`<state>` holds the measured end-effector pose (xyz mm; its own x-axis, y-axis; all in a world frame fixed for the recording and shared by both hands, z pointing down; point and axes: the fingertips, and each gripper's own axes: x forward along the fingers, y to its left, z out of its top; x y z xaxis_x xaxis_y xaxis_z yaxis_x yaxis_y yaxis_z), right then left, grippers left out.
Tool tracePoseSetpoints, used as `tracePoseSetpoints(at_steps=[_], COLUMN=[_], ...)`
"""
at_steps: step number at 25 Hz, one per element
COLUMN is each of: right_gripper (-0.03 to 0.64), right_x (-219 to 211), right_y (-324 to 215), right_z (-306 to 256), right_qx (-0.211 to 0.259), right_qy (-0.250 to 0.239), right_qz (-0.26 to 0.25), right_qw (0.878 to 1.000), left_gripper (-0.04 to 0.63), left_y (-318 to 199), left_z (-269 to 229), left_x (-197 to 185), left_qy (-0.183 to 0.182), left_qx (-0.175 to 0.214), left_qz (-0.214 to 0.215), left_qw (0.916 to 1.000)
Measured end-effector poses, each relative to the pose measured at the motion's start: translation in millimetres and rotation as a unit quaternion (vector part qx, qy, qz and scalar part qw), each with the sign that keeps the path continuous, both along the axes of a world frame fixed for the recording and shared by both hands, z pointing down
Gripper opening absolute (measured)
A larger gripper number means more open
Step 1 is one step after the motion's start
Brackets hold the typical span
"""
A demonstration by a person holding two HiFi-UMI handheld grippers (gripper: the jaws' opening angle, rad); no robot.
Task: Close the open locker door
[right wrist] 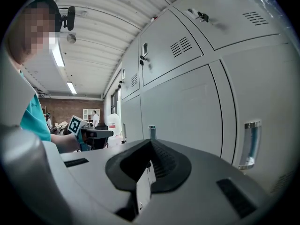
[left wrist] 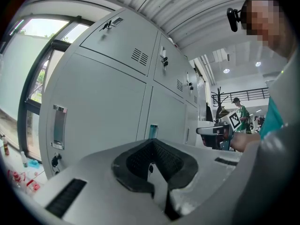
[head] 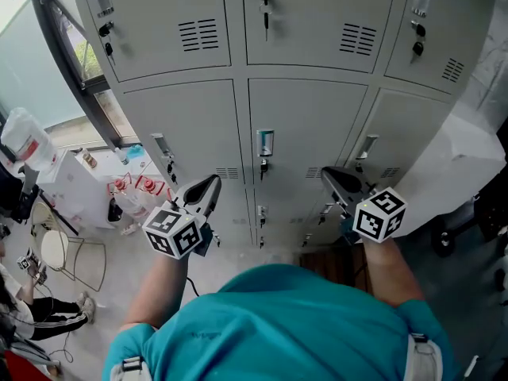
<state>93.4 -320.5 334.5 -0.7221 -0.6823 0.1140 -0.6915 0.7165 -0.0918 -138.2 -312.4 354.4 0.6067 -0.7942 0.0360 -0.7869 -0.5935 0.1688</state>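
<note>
Head view shows the left gripper (head: 213,182) and the right gripper (head: 333,173) held level before a bank of lockers (head: 309,54). Both have their jaws pressed together with nothing between them, and each gripper view confirms it. The locker door (head: 305,145) in the middle row, with its handle (head: 265,143), stands straight ahead between the two grippers and looks flush with its neighbours. No door in any view stands plainly open. If one is only slightly ajar, the sound way is probably to lay a closed tip flat against the door's free edge near the handle and press squarely until it seats, keeping clear of the vents and the hanging key (head: 266,6). Whether the right-hand door (head: 405,141) sits fully home is hard to tell, since the wide lens bends its edge. The bottom row is mostly covered by the person's teal shirt (head: 278,324) and arms, and no latch can be made out
</note>
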Motion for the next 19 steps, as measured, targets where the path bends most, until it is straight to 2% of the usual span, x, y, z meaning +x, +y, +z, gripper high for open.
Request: tracePoseSetpoints(at_steps=[19], right_gripper=[-0.003], right_x=[2.7], right_y=[10.8], right_z=[5.3], right_qx=[-0.002], right_qy=[0.008], right_qz=[0.016], right_qw=[1.0], left_gripper=[0.003], left_y=[8.7], left_z=[4.3], left_x=[1.5], left_qy=[-0.008], left_qx=[-0.008], left_qz=[0.016], left_qw=[0.9998])
